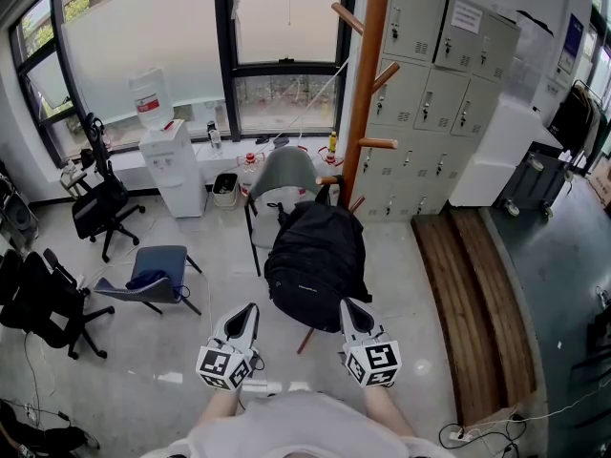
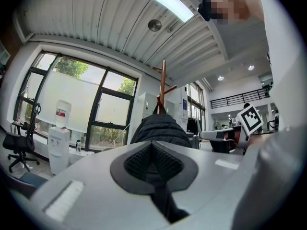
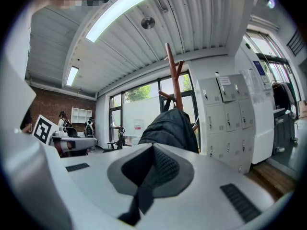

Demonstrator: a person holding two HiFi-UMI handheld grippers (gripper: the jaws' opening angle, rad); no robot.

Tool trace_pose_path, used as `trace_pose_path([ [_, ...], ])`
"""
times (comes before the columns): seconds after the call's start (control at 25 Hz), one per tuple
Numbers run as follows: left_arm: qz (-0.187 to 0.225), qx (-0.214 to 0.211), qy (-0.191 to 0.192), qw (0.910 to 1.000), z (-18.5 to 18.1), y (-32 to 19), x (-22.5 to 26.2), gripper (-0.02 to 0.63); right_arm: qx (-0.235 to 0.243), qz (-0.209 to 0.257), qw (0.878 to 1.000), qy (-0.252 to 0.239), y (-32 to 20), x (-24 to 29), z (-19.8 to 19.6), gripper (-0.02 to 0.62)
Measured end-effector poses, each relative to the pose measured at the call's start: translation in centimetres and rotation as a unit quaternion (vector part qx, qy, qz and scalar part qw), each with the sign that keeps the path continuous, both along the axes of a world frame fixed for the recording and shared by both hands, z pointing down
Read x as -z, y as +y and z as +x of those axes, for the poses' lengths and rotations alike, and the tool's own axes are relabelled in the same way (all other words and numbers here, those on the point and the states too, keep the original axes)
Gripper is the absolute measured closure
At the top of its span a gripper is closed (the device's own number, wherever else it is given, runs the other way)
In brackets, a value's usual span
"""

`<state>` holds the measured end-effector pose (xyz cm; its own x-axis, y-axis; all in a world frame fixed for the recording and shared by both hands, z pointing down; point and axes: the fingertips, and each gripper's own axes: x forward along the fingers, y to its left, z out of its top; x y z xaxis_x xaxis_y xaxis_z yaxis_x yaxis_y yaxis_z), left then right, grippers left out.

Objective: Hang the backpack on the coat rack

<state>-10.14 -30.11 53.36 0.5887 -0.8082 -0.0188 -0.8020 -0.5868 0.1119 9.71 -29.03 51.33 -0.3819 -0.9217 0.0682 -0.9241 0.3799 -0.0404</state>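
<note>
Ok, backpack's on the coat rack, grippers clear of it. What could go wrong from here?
1. The backpack hangs by its top loop alone; the peg under it is hidden, so it may be barely seated and slip.
2. Its bulk sits on one side of the coat rack, which could lean or tip.
3. The left gripper and right gripper, both shut, point at it; a forward nudge could unhook it.

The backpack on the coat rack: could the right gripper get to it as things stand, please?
Probably yes: the right gripper points at the backpack with nothing between them, though its jaws are shut.
</note>
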Motion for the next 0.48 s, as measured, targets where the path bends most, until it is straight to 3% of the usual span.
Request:
trace_pose_path([
  [0.48, -0.001, 0.0, 0.0, 1.0, 0.14, 0.07, -0.12, 0.597, 0.0, 0.001, 1.0, 0.002, 0.11, -0.01, 0.12, 0.589],
])
